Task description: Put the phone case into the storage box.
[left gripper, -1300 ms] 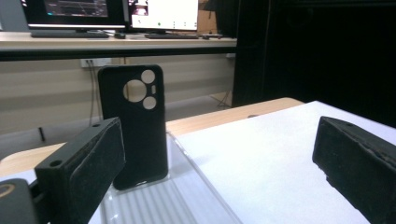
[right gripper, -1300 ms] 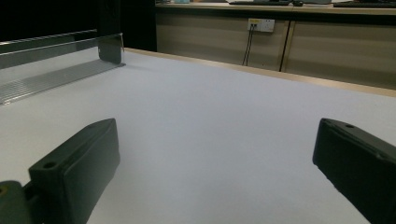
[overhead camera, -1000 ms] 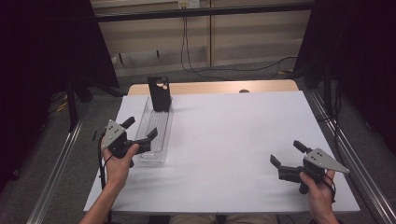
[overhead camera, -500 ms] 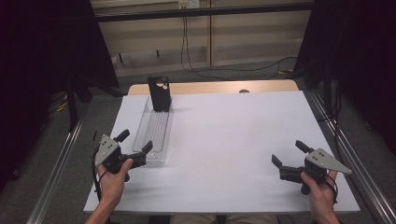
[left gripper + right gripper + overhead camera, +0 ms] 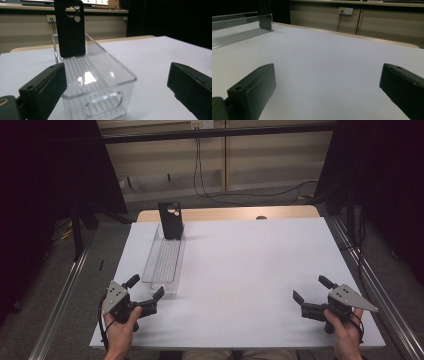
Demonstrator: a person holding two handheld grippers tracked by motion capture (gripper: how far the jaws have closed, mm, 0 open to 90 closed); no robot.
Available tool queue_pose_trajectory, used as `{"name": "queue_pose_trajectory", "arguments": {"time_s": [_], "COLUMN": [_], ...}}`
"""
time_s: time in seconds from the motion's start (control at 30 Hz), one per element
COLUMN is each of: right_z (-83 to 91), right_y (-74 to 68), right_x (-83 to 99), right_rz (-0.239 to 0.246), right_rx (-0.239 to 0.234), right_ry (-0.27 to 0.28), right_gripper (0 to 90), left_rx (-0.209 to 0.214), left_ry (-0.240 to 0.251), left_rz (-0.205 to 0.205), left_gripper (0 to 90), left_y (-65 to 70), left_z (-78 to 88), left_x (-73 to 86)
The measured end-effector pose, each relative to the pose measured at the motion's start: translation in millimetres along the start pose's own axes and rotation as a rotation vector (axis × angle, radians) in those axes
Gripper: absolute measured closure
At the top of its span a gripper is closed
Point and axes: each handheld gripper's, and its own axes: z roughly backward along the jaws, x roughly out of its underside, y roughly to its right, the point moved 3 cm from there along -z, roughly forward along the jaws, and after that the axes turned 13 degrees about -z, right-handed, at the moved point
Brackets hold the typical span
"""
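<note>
Clear tray (image 5: 163, 262): a long see-through box with a ridged floor. It lies on the left part of the white worktop (image 5: 250, 270), with its long side running away from the person.
Phone case (image 5: 171, 220): black, with round holes near its top. It stands up in the far end of the tray and leans on the end wall.
Left gripper (image 5: 146, 294): held in the person's left hand (image 5: 120, 332) at the near left corner of the worktop. It is just beside the near end of the tray. Its fingers are spread wide and hold nothing. I cannot tell if one tip touches the tray.
Left gripper view: the near end wall of the tray sits between the two black fingers (image 5: 45, 87), with the phone case behind it.
Right gripper (image 5: 312, 289): held in the right hand (image 5: 347, 335) at the near right of the worktop, well apart from the tray. Its fingers are wide open and hold nothing.
In the way: bare white worktop lies between the right gripper and the tray.
Around: metal rails (image 5: 60, 290) run along both sides of the worktop. Black cables (image 5: 200, 175) hang down the wall behind.
Writing: I cannot read any words or labels.
</note>
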Motion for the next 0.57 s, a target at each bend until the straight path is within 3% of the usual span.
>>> {"name": "queue_pose_trajectory", "arguments": {"time_s": [0.13,0.27,0.37,0.4,0.43,0.57], "right_z": [2.2,3.9,3.1,3.0,2.9,0.8], "right_y": [0.8,0.1,-0.3,-0.3,-0.4,0.6], "right_x": [-0.6,0.2,0.9,0.8,0.7,0.9], "right_rz": [0.004,0.005,0.002,0.006,0.003,0.006], "right_rx": [-0.007,-0.014,-0.012,-0.013,-0.015,-0.016], "right_ry": [0.012,0.012,0.011,0.012,0.012,0.008], "right_gripper": [0.3,0.3,0.3,0.3,0.3,0.3], "left_rx": [0.007,-0.051,-0.033,-0.03,-0.054,-0.068], "left_ry": [0.012,0.025,0.008,0.021,0.024,0.021], "left_rz": [0.001,0.006,0.01,0.029,0.036,0.037], "left_gripper": [2.6,2.5,2.5,2.8,3.3,3.3], "left_y": [3.4,-2.9,-4.6,-5.1,-5.9,-8.9], "left_z": [5.9,13.8,16.8,18.1,19.9,20.0], "left_x": [5.4,5.9,8.0,7.7,7.2,7.6]}}
